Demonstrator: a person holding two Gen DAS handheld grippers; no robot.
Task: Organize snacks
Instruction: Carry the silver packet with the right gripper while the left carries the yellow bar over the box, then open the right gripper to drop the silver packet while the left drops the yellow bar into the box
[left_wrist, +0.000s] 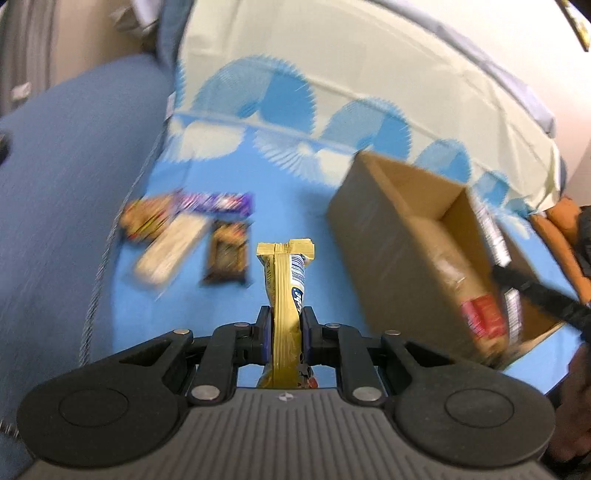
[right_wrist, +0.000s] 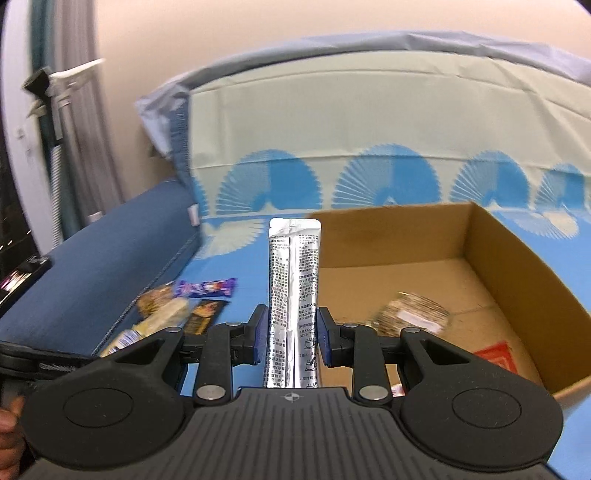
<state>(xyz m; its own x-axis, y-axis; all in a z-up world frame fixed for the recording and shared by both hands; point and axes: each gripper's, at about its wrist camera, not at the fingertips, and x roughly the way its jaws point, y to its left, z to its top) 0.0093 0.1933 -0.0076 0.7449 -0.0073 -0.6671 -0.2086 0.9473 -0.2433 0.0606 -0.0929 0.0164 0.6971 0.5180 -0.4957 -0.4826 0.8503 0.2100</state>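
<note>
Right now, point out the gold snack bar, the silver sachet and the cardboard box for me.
gold snack bar (left_wrist: 282, 280): left wrist view, on the wrapper above the pads.
silver sachet (right_wrist: 293, 273): right wrist view, on its printed face above the pads.
cardboard box (right_wrist: 517, 266): right wrist view, on its inner right wall.

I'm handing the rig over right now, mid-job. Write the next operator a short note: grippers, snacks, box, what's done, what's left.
Left gripper: shut on a gold snack bar, lifted off the blue cloth.
Right gripper: shut on a silver sachet, at the near left edge of the cardboard box.
Done: a wrapped snack and a red packet lie in the box.
Left: drop both held items in, then fetch the snack pile on the cloth, left of the box. Views are blurred; count the pile yourself.
</note>
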